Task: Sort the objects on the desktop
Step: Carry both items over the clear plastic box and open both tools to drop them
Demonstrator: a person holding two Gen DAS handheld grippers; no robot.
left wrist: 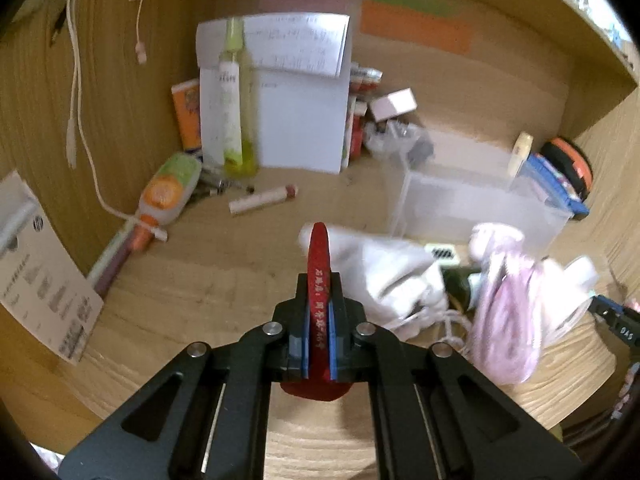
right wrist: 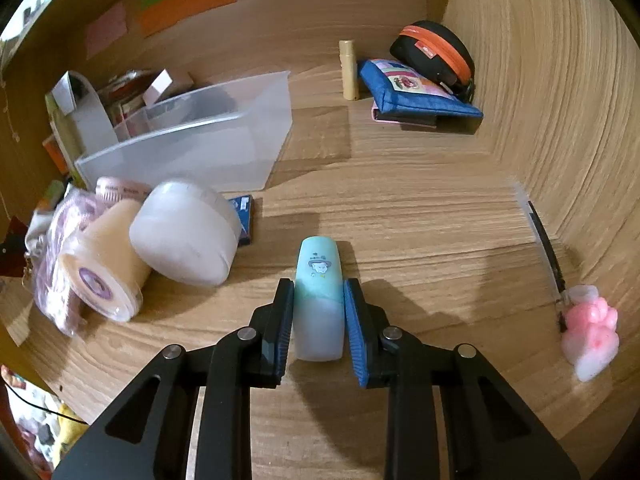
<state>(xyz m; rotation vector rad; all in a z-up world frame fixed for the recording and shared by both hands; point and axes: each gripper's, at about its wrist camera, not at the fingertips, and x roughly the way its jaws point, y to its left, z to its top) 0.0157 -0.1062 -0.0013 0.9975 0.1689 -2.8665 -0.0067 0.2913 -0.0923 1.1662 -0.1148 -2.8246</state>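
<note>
My left gripper (left wrist: 319, 300) is clenched on a flat red tag (left wrist: 318, 264) with pale lettering, held edge-on between the blue pads, its tip standing past the fingertips and its bottom edge hanging below them, above the worktop (left wrist: 192, 292). My right gripper (right wrist: 319, 300) grasps a small mint and white case (right wrist: 319, 300) with a cartoon face printed on it; the pads press on both its sides, and the mint end sticks out forward over the wood. Just beyond the red tag lies a white cloth pouch (left wrist: 380, 276), and beside it a pink bundle (left wrist: 508, 320) of cord. Behind those stands a clear bin (left wrist: 472, 204), its open top showing. In the right view the same bin (right wrist: 192, 140) sits to the left, with two round white jars (right wrist: 184, 236) tipped against each other in front of it. At the back right corner a blue pouch (right wrist: 416, 92) lies under a black case with an orange zip (right wrist: 436, 56), a yellow tube (right wrist: 349, 70) upright just beside them. A pink figure (right wrist: 592, 328) rests near the right wall. In the left view a white pad (left wrist: 280, 96) leans at the back with a green tube (left wrist: 234, 96) against it, and a white stick (left wrist: 262, 199) lies on the wood in front.
</note>
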